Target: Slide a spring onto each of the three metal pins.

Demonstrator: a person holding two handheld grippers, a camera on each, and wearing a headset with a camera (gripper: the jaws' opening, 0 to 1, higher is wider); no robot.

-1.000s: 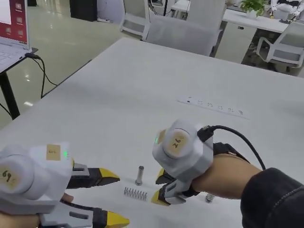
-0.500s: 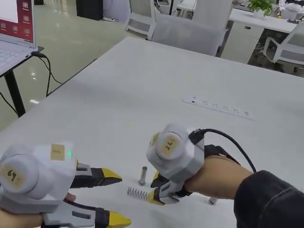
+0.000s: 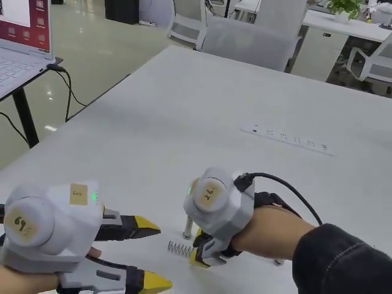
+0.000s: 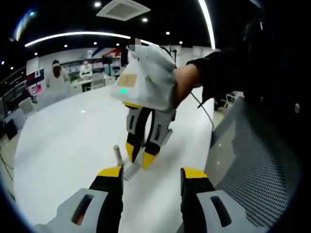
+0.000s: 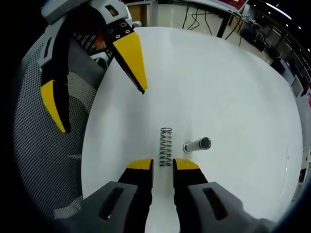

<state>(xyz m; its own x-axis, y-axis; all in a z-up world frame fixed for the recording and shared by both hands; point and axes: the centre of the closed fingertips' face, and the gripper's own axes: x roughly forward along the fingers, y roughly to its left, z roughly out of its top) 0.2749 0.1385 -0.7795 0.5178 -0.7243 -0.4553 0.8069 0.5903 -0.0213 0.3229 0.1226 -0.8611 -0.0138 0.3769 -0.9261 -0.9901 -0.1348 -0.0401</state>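
A small steel spring (image 3: 178, 248) (image 5: 166, 144) lies flat on the white table (image 3: 184, 122). A short metal pin (image 3: 187, 228) (image 5: 197, 144) stands upright just beside it. My right gripper (image 3: 197, 256) (image 5: 164, 165) is lowered onto the spring's near end, jaws a narrow gap apart with the last coils between the yellow tips, and the spring still rests on the table. My left gripper (image 3: 153, 254) (image 4: 152, 173) hovers to the left, open wide and empty, pointing at the spring (image 4: 130, 171) and pin (image 4: 116, 154).
A white power strip (image 3: 288, 139) lies further back on the table. A laptop (image 3: 24, 37) sits on a side stand at the left, and office chairs (image 3: 245, 37) stand beyond the far edge. A black cable (image 3: 288, 190) trails from the right gripper.
My right gripper has moved left and down, bringing its tips onto the end of the spring. The left gripper, spring and pin stay in place; the head camera shifted slightly.
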